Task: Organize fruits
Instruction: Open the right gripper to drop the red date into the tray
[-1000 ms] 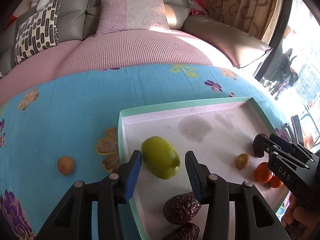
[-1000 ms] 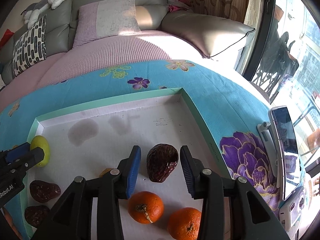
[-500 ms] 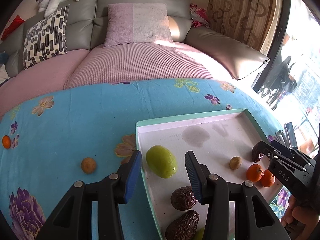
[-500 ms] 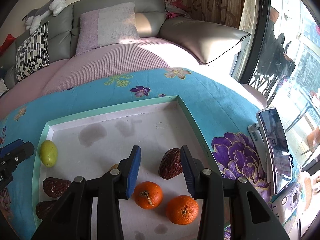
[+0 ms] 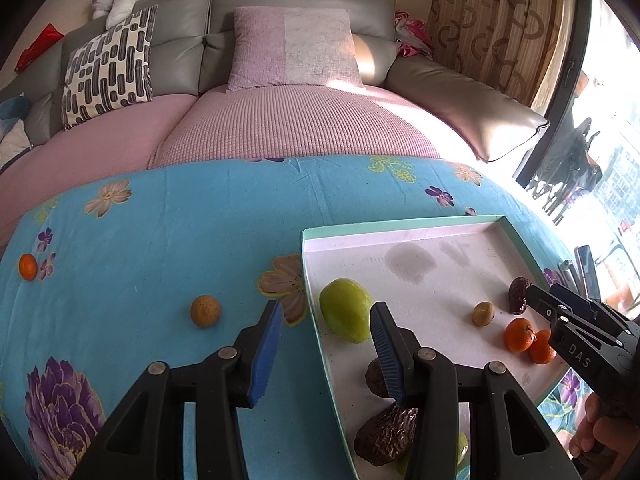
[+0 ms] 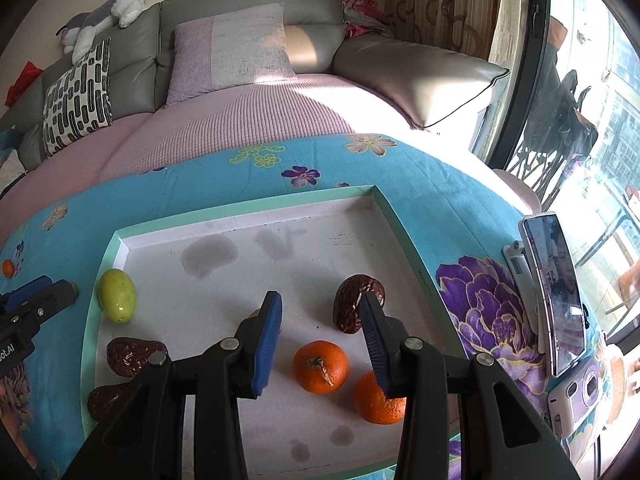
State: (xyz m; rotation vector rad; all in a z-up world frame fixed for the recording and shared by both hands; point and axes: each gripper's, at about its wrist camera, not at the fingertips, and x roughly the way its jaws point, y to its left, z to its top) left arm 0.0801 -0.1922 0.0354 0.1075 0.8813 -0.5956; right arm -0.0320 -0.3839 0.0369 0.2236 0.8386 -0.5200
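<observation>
We hold both grippers [image 5: 326, 338] [image 6: 320, 330] spread, empty (tray [image 5: 400, 225] part-filled); risk: round longan [image 5: 205, 311] left of tray rolls if nudged.

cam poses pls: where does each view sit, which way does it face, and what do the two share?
Left wrist: rides the left gripper above the tray's left rim, facing the sofa; both open fingers show, plus the right gripper and the holder's fingers at lower right.
Right wrist: rides the right gripper over the tray's near right part, also facing the sofa; open fingers show, the left gripper enters at left edge.
Shared: tray, green fruit, two oranges, dark wrinkled fruits, blue floral cloth, sofa.
</observation>
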